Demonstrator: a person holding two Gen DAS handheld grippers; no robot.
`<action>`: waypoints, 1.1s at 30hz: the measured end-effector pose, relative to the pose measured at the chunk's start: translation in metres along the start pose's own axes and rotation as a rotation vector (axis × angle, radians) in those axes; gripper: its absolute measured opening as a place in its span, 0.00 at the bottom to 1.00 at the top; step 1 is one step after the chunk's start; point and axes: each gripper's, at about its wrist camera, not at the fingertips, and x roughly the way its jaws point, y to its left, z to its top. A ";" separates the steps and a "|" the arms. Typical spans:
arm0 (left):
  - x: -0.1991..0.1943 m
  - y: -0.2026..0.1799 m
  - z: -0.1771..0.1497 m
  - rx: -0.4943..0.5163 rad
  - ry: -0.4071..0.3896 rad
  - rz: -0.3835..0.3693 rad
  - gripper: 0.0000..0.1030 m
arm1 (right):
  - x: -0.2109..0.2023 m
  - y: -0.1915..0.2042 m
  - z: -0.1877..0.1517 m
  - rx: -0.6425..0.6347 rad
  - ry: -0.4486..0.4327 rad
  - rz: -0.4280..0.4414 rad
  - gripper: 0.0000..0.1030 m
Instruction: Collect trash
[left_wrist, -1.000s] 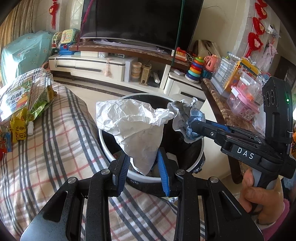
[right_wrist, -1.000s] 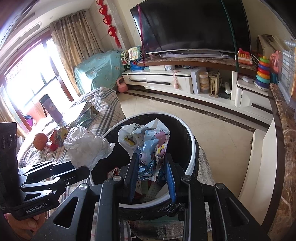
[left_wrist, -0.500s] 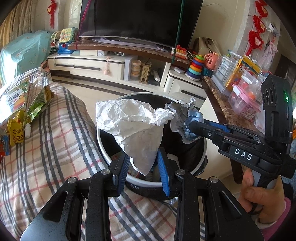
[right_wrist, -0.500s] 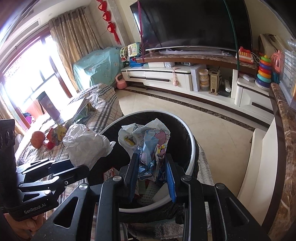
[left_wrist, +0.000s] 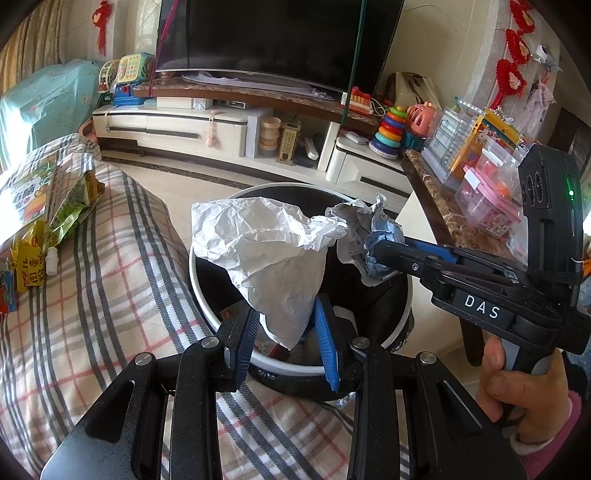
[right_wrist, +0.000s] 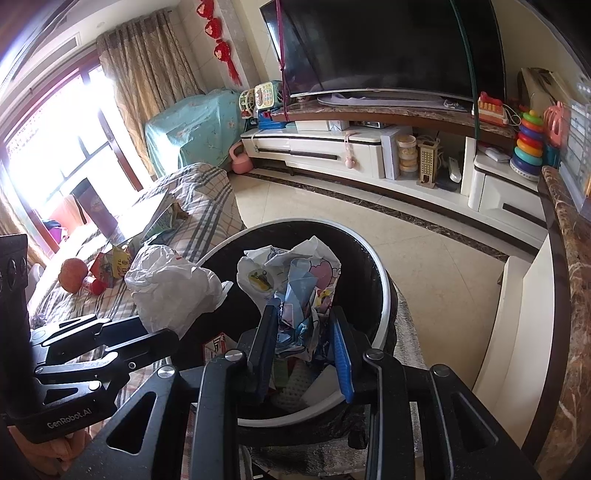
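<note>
My left gripper is shut on a crumpled white paper and holds it over the black trash bin with a white rim. My right gripper is shut on a crumpled printed wrapper above the same bin. In the left wrist view the right gripper comes in from the right with its wrapper touching the white paper. In the right wrist view the left gripper holds the white paper at the bin's left rim. Trash lies inside the bin.
A plaid-covered surface lies left of the bin, with snack packets and an orange fruit on it. A marble-topped counter with plastic boxes stands to the right. A TV cabinet with toys lines the far wall.
Both grippers have kept their hold. The view has shifted slightly left and forward over the bin; the two pieces of trash stay side by side above it.
</note>
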 end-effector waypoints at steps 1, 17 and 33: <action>0.000 0.000 0.000 -0.001 0.001 0.003 0.32 | 0.000 -0.001 0.000 0.002 0.001 0.000 0.31; -0.040 0.042 -0.041 -0.133 -0.060 0.051 0.67 | -0.019 0.014 -0.002 0.037 -0.060 0.087 0.83; -0.103 0.141 -0.109 -0.361 -0.117 0.196 0.72 | 0.008 0.125 -0.023 -0.111 -0.005 0.231 0.90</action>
